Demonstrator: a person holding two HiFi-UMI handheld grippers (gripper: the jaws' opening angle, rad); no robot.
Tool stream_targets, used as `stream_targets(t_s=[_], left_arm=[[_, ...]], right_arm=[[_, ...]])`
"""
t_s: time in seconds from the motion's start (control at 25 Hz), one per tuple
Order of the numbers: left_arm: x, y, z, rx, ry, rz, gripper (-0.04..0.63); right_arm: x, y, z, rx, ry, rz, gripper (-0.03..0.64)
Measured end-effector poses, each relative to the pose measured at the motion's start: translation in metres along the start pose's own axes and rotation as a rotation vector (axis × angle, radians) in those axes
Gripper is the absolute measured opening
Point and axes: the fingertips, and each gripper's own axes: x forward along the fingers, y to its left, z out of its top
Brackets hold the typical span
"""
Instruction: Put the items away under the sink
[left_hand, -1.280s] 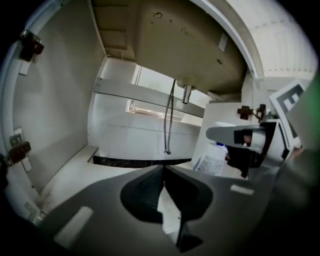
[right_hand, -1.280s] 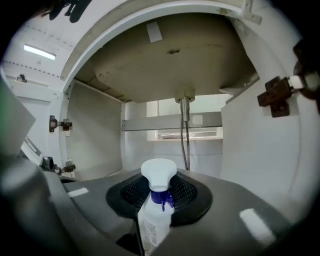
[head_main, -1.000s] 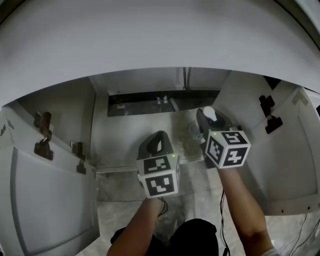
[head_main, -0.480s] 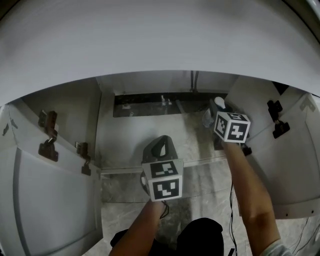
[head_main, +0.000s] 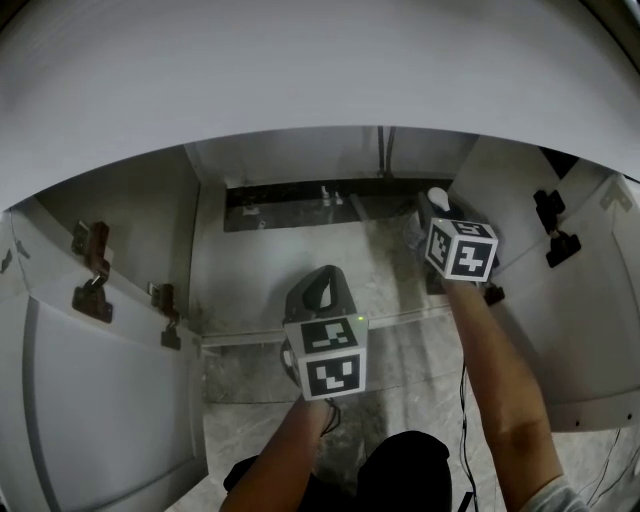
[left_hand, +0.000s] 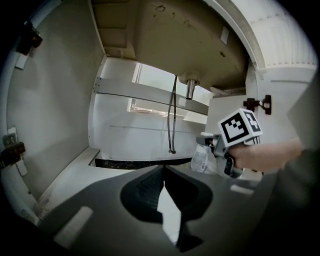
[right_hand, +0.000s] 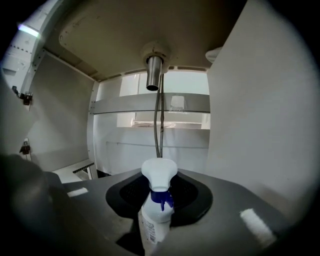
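Looks like a home, kitchen or bathrm, can't tell which. View goes into a white cupboard (head_main: 300, 165) under a sink: basin underside (left_hand: 190, 35) w/ a metal drain stub (right_hand: 153, 72) & two thin hoses (left_hand: 172, 120) hanging down. Both doors (head_main: 90, 400) stand open, dark hinges (head_main: 88, 262) on them. Marble-look stone floor (head_main: 400, 360). Spray bottle (right_hand: 156, 210) w/ white trigger top inside the cupboard
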Motion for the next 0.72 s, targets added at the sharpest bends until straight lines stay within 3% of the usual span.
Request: stream_targets(t_s=[0.28, 0.32, 0.48, 0.72], left_arm=[[0.000, -0.014, 0.001, -0.019, -0.003, -0.022, 0.012], [0.000, -0.014, 0.001, -0.020, -0.004, -0.022, 0.012], [0.000, -0.010, 0.001, -0.028, -0.006, -0.015, 0.012], [0.002, -0.014, 0.002, -0.035, -0.009, -0.011, 0.012]], right_arm=[[-0.002, -0.002, -0.010, 0.016, 0.038, 0.024, 0.098], [-0.003, -0.003, -0.009, 0.022, 0.036, 0.021, 0.112], [-0.011, -0.007, -0.006, 0.031, 0.002, 0.006, 0.273], [-0.032, -0.002, -0.002, 0.022, -0.031, -0.015, 0.293]])
